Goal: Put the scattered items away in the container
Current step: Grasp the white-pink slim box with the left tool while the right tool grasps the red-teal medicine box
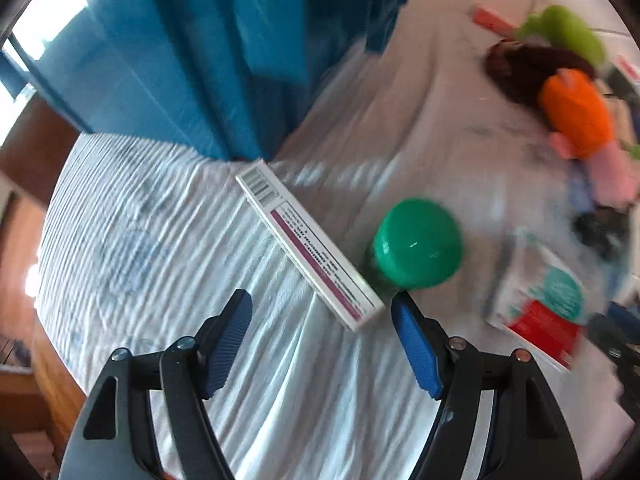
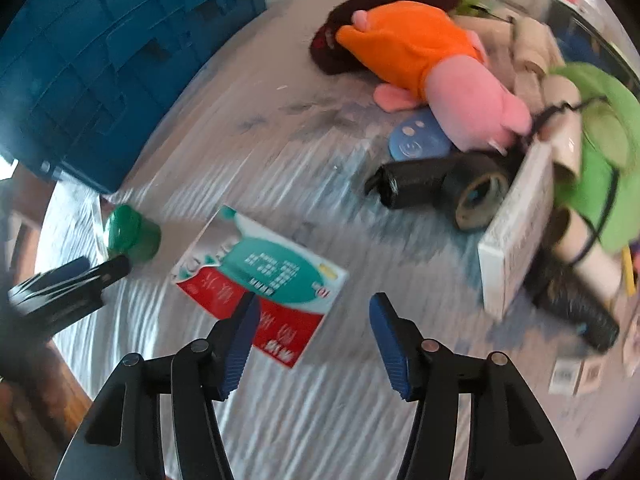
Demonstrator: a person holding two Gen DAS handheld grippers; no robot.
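A blue plastic crate stands at the back of the white-clothed table; it also shows in the right wrist view. My left gripper is open, just short of a long white box with a purple stripe. A green-lidded jar stands right of the box and shows in the right wrist view. My right gripper is open and empty above a red-and-teal flat packet, which also shows in the left wrist view.
A pile lies at the far right: an orange-and-pink plush, a dark brown item, green plush, black rolls, a white box, cardboard tubes. The table's wooden edge is at left.
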